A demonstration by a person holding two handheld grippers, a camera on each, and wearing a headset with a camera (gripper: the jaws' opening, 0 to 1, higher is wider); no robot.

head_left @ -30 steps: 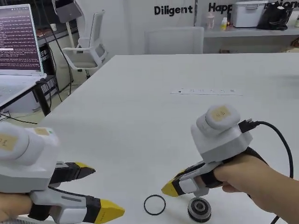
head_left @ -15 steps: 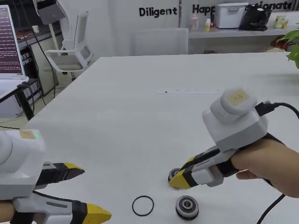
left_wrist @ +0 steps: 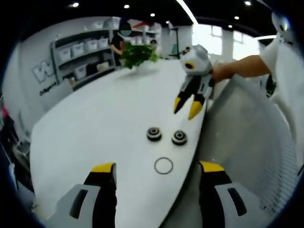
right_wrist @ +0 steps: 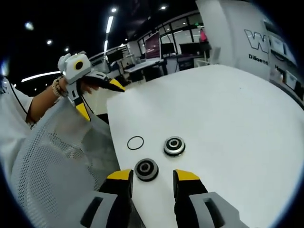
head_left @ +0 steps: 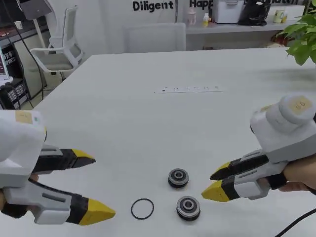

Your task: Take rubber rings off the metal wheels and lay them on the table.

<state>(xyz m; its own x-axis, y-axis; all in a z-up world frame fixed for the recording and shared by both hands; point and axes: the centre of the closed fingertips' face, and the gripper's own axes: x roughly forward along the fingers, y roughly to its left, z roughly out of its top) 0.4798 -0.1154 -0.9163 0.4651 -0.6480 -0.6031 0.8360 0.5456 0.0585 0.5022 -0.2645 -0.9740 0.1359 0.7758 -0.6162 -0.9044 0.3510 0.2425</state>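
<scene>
One rubber ring (head_left: 142, 209) is already laid flat on the table (head_left: 148, 113), near its near edge. Just to its right lie the near wheel (head_left: 188, 208) and the far wheel (head_left: 178, 177). Whether each carries a ring cannot be told, so work is judged to be left.

The right claw (head_left: 208, 186), narrowly opened and empty, is held just right of the near wheel. The left claw (head_left: 104, 186), widely opened and empty, is held left of the ring, apart from it.

The back wall (head_left: 111, 22) bears black lettering (head_left: 153, 6) reading "Diligent" and a cut-off "Happ"
</scene>
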